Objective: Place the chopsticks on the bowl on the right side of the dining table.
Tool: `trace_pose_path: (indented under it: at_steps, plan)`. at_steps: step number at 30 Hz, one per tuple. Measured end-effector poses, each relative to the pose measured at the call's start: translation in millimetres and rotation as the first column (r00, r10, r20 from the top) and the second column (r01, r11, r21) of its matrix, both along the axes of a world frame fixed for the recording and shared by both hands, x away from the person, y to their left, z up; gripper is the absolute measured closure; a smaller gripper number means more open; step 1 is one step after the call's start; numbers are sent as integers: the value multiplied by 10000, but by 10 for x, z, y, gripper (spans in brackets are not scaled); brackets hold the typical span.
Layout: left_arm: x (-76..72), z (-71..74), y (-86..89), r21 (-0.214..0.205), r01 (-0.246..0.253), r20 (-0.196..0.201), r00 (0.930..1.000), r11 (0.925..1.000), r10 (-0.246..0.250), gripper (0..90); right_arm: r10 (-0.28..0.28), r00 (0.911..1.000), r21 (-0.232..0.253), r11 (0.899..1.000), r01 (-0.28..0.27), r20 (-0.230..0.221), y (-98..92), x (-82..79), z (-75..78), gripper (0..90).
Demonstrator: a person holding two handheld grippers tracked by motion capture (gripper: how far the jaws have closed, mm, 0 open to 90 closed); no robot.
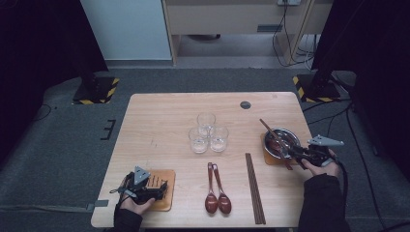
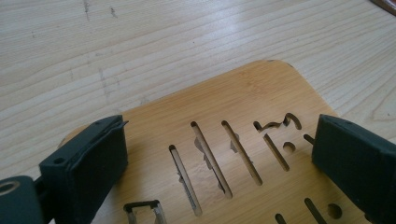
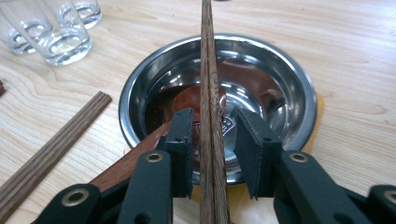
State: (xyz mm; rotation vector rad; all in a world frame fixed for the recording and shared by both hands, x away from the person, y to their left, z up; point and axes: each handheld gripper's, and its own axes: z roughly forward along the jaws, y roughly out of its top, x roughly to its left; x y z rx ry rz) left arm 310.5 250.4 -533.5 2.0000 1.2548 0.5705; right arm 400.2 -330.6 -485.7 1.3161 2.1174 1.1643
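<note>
1. Black jaws of my right gripper (image 3: 212, 154) stand a little apart on either side of a pair of wooden chopsticks (image 3: 209, 93); a gap shows at each pad, so I judge nothing is clamped. In the high view this gripper (image 1: 296, 153) sits at four o'clock of the table.
2. Those chopsticks lie across the steel bowl (image 3: 280, 70), ends resting on opposite rims, running from six to twelve o'clock in the right gripper view. I judge they are bridged there so they stay put once released.
3. Inside the bowl lies a dark red wooden spoon (image 3: 198, 100); its handle leaves over the rim toward seven o'clock. Its bowl is partly hidden behind the chopsticks and my jaws.
4. Under the bowl sits a wooden coaster (image 1: 266, 157), mostly covered; just an edge shows.
5. My left gripper (image 1: 162, 188) rests at seven o'clock of the table, jaws wide and gripping nothing, straddling a slotted bamboo coaster (image 2: 243, 102). The near corners of that coaster are cut off.
6. Second pair of chopsticks (image 1: 255, 188) lies at six o'clock, beside two spare spoons (image 1: 216, 198), likely awaiting the next setting.
7. Three clear glasses (image 1: 208, 133) cluster at the table (image 1: 154, 121) centre, touching.
</note>
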Motion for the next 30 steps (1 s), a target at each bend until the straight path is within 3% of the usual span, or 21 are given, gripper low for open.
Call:
trace_pose_path:
  at_steps: [6, 17, 30]
  plan:
    - [0, 0, 0, -3, -1, 0, 10000, 10000, 1, 25, -218, 9997, 295, 9993, 214, 118, -33, -82, 67, 671]
    - [0, 0, 0, -1, -1, 0, 10000, 10000, 1, 25, -132, 9999, 613, 9980, 133, -33, -20, -268, 80, 805]
    - [0, 0, 0, 0, -1, 0, 10000, 10000, 1, 25, -190, 9994, 388, 9990, 201, -289, 16, -389, 43, 835]
